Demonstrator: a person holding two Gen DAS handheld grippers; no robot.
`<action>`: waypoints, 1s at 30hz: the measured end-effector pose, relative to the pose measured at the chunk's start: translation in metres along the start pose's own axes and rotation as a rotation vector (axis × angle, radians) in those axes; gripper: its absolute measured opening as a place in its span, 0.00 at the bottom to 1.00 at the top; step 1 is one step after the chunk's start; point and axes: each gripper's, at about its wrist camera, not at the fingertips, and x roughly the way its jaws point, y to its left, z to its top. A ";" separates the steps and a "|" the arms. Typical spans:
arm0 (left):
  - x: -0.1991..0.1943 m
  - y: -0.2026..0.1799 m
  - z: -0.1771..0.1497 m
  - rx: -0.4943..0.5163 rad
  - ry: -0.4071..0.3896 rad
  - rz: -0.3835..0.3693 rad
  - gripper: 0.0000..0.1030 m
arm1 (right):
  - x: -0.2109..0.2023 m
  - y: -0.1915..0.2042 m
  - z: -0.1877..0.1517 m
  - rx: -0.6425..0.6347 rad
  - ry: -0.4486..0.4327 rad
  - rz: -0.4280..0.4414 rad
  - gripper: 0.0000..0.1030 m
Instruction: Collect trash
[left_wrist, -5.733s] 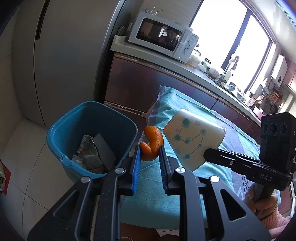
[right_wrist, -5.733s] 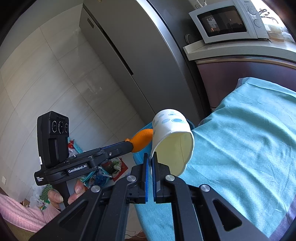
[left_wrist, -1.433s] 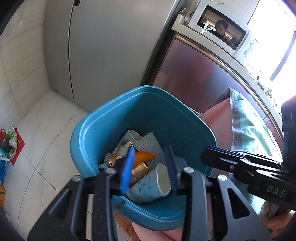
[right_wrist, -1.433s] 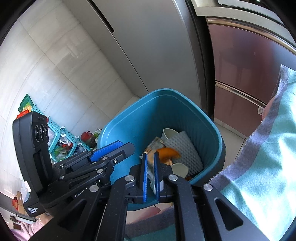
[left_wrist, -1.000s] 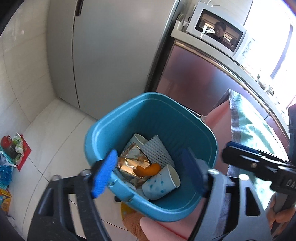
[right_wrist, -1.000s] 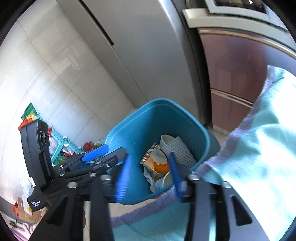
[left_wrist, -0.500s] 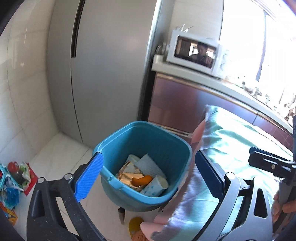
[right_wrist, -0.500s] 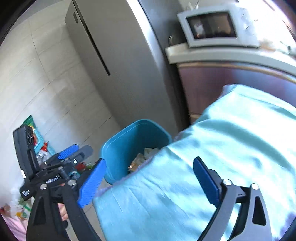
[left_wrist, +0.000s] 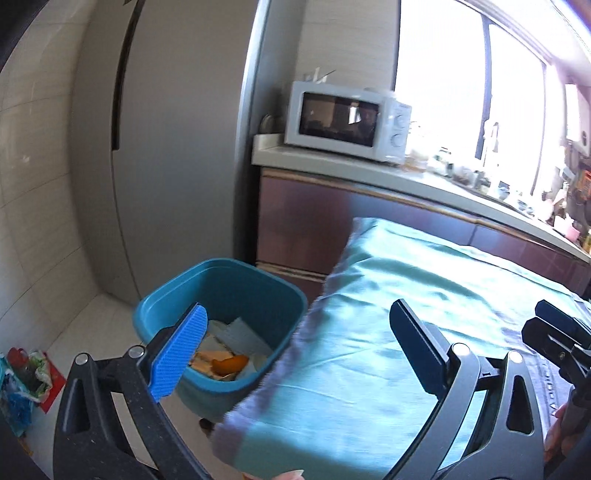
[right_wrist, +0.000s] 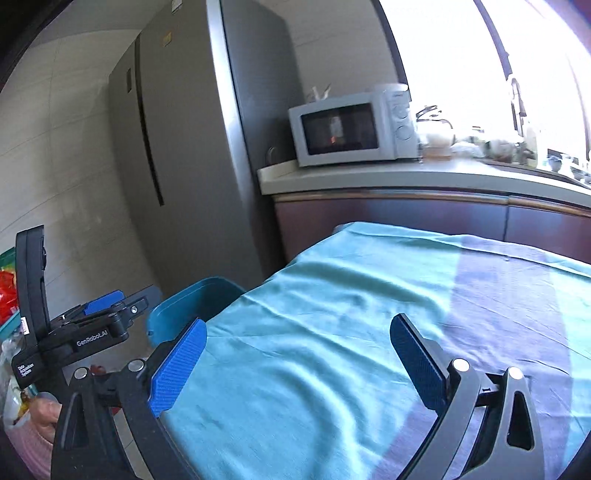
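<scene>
Since the earlier frames both grippers had lifted away from the bin, leaving peel and cup inside it. Left gripper and right gripper hung level over the tablecloth beside the bin, jaws wide apart, empty. Drop looked done; next move would need a search for remaining trash.

I read "GenRoboLAI" on the left gripper, far left; its smaller side label is too blurred for me.
</scene>
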 end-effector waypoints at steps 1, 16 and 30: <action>-0.004 -0.006 -0.001 0.010 -0.008 -0.005 0.94 | -0.005 -0.002 -0.001 0.002 -0.014 -0.018 0.93; -0.040 -0.071 -0.016 0.108 -0.098 -0.047 0.94 | -0.066 -0.016 -0.018 -0.034 -0.177 -0.165 0.93; -0.052 -0.088 -0.017 0.134 -0.137 -0.044 0.94 | -0.089 -0.026 -0.025 -0.026 -0.211 -0.212 0.93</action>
